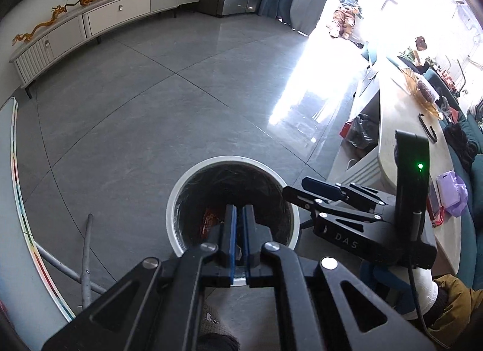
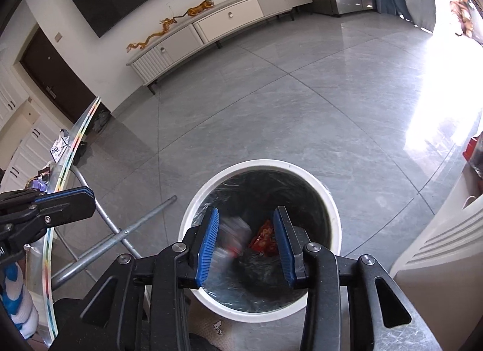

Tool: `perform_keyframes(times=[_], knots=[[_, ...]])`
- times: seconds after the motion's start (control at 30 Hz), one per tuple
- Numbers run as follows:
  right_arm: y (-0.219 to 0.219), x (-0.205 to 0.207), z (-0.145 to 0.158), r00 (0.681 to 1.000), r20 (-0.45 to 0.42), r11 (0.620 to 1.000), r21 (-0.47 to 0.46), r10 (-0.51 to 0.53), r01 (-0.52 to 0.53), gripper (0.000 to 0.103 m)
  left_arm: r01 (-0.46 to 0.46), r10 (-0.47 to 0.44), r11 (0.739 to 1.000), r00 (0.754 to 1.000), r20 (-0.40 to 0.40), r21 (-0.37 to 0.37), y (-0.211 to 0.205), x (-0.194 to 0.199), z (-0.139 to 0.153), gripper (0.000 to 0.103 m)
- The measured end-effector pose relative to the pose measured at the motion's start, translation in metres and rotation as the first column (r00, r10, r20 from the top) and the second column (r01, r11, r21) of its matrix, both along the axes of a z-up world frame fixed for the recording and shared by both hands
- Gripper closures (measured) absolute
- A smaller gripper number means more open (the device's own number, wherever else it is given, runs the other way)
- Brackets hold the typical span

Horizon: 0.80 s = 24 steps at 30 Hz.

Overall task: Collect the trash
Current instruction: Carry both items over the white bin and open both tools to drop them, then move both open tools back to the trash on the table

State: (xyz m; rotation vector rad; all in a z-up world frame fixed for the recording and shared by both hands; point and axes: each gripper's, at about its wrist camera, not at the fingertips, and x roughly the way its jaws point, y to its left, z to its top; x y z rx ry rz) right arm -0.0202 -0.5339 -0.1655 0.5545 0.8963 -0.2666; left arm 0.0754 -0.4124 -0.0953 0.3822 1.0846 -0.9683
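Blurred, perhaps wrapper (image 2: 234, 234) in bin (image 2: 256, 165)

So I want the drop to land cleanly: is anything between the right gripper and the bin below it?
Nothing visible is. The right gripper hangs with its jaws apart right over the open mouth of the white bin. A blurred pale piece of trash shows between the jaws, over the black liner and a red wrapper already inside.

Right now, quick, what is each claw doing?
Left gripper: shut, holding nothing, over the trash bin.
Right gripper: open, holding nothing, a blurred wrapper between its fingers.
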Motion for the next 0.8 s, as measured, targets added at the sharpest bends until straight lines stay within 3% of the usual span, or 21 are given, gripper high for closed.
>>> perform_keyframes(times=[0.23, 0.4, 0.67, 0.7, 0.77, 0.8], knots=[[0.004, -0.01, 0.018, 0.999, 0.035, 0.999, -0.04, -0.011, 0.012, 0.063, -0.091, 0.091, 0.992, 0.996, -0.006, -0.083, 0.038, 0.008, 0.021, 0.099], [0.018, -0.013, 0.04, 0.997, 0.071, 0.998, -0.069, 0.01, -0.005, 0.062, -0.112, 0.113, 0.992, 0.993, 0.026, -0.057, 0.062, 0.002, 0.03, 0.099], [0.064, -0.005, 0.082, 0.987, 0.123, 0.988, -0.126, 0.103, -0.088, 0.06, -0.22, 0.227, 0.973, 0.969, 0.099, -0.075, 0.135, 0.0, 0.059, 0.098], [0.071, -0.002, 0.088, 0.984, 0.129, 0.986, -0.132, 0.121, -0.103, 0.059, -0.239, 0.247, 0.968, 0.963, 0.107, -0.08, 0.149, 0.001, 0.062, 0.096], [0.086, 0.003, 0.097, 0.978, 0.139, 0.98, -0.145, 0.153, -0.133, 0.058, -0.282, 0.293, 0.954, 0.947, 0.132, -0.097, 0.18, 0.001, 0.07, 0.082], [0.093, 0.006, 0.102, 0.974, 0.146, 0.977, -0.147, 0.173, -0.151, 0.057, -0.307, 0.32, 0.946, 0.937, 0.142, -0.104, 0.194, 0.001, 0.073, 0.068]])
